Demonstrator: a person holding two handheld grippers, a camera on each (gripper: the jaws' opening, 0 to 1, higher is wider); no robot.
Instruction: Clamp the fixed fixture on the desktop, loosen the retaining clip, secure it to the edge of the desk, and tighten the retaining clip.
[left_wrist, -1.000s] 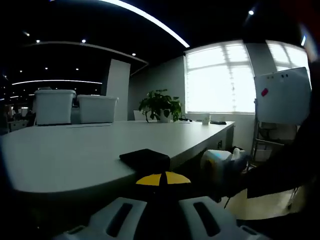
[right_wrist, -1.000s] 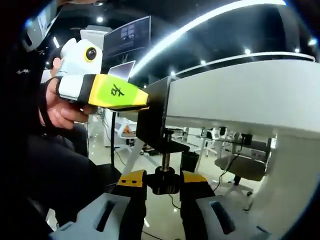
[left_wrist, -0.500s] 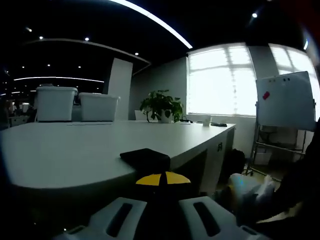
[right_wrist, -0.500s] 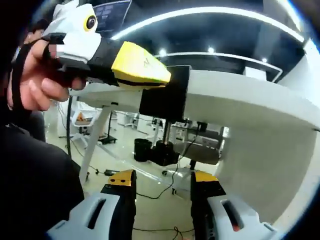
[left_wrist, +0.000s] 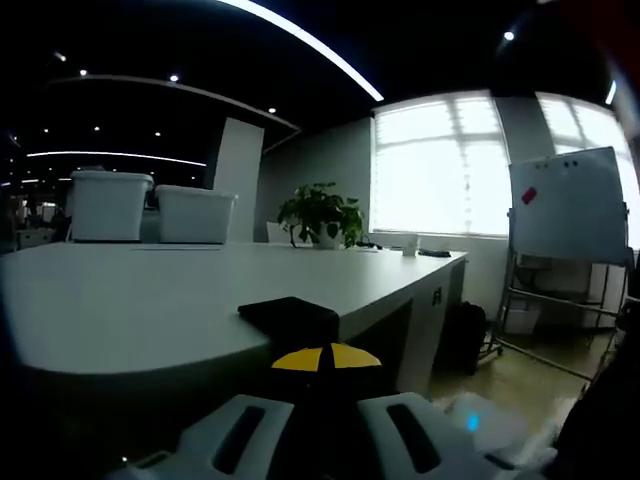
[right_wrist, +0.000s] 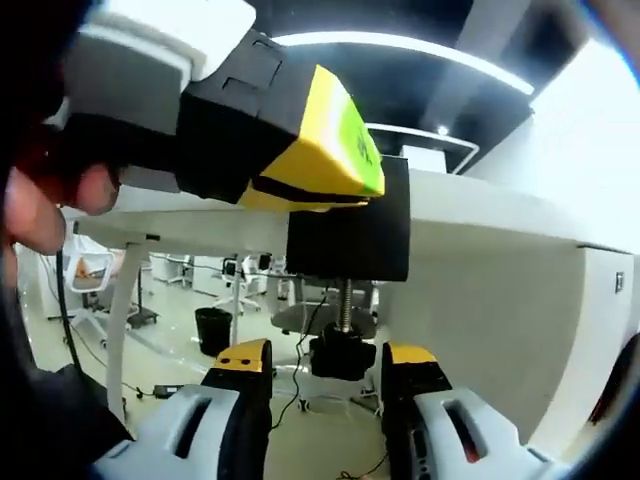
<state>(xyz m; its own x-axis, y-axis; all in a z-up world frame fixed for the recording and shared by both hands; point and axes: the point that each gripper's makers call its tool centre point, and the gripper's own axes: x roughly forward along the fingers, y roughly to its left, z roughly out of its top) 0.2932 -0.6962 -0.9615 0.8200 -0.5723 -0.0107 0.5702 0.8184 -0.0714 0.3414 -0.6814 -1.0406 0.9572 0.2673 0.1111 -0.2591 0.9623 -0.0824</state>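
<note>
The black clamp fixture (right_wrist: 350, 232) sits over the edge of the white desk (right_wrist: 480, 215). Its top plate (left_wrist: 290, 314) lies flat on the desktop (left_wrist: 130, 310). My left gripper (left_wrist: 326, 358) is shut on the fixture's near side, and its yellow tips (right_wrist: 322, 150) enter the right gripper view from the left. Below the desk edge hangs the threaded screw (right_wrist: 345, 303) with its black retaining knob (right_wrist: 342, 356). My right gripper (right_wrist: 327, 362) is open, and the knob stands in the gap between its yellow-tipped fingers (right_wrist: 245, 362) without touching them.
Two white bins (left_wrist: 110, 208) stand at the far end of the desk, with a potted plant (left_wrist: 320, 210) and a cup (left_wrist: 410, 240) near the window. A whiteboard (left_wrist: 568, 205) stands on the floor to the right. Under the desk are a leg (right_wrist: 118, 320) and a black bin (right_wrist: 213, 328). A hand (right_wrist: 35, 205) holds the left gripper.
My right gripper let go of the knob, opened and pulled back, then came close under the fixture again. The left gripper kept its hold on the fixture.
</note>
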